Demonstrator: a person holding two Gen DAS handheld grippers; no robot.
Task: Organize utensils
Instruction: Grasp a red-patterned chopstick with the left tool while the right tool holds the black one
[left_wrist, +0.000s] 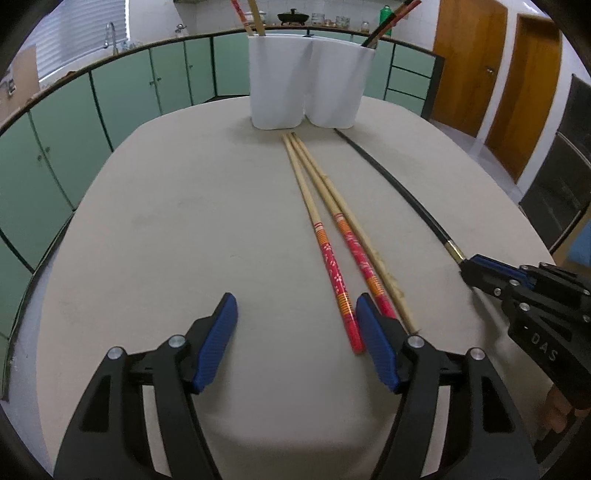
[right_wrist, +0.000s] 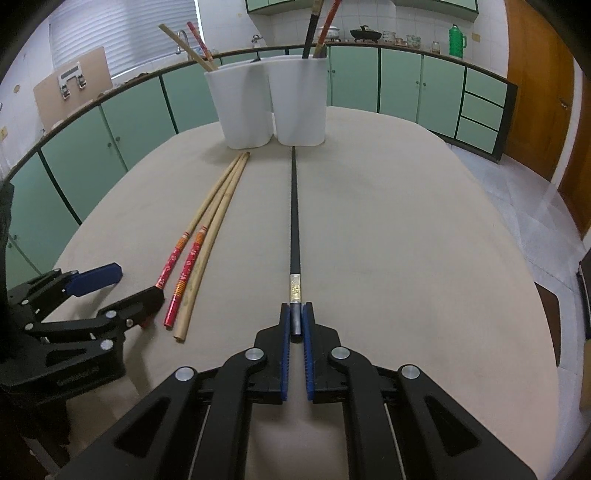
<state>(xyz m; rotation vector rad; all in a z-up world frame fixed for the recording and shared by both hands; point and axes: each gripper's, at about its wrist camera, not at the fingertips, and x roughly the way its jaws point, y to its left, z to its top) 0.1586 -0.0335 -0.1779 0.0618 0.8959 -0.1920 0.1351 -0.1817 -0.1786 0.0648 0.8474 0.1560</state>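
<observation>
Three wooden chopsticks lie side by side on the table: two with red patterned handles (left_wrist: 334, 266) (right_wrist: 173, 266) and one plain (left_wrist: 373, 254) (right_wrist: 201, 258). A black chopstick (left_wrist: 399, 188) (right_wrist: 294, 221) with a gold band lies to their right. My right gripper (right_wrist: 296, 314) (left_wrist: 467, 264) is shut on its near end. My left gripper (left_wrist: 295, 306) (right_wrist: 136, 284) is open, just left of the red handles' near ends. A white two-compartment holder (left_wrist: 310, 85) (right_wrist: 269, 99) stands at the far side with chopsticks in each compartment.
The beige table (left_wrist: 184, 221) has rounded edges. Green cabinets (left_wrist: 122, 92) run behind it, with a counter holding a pot and a green bottle (right_wrist: 457, 40). Wooden doors (left_wrist: 517, 92) stand at the right.
</observation>
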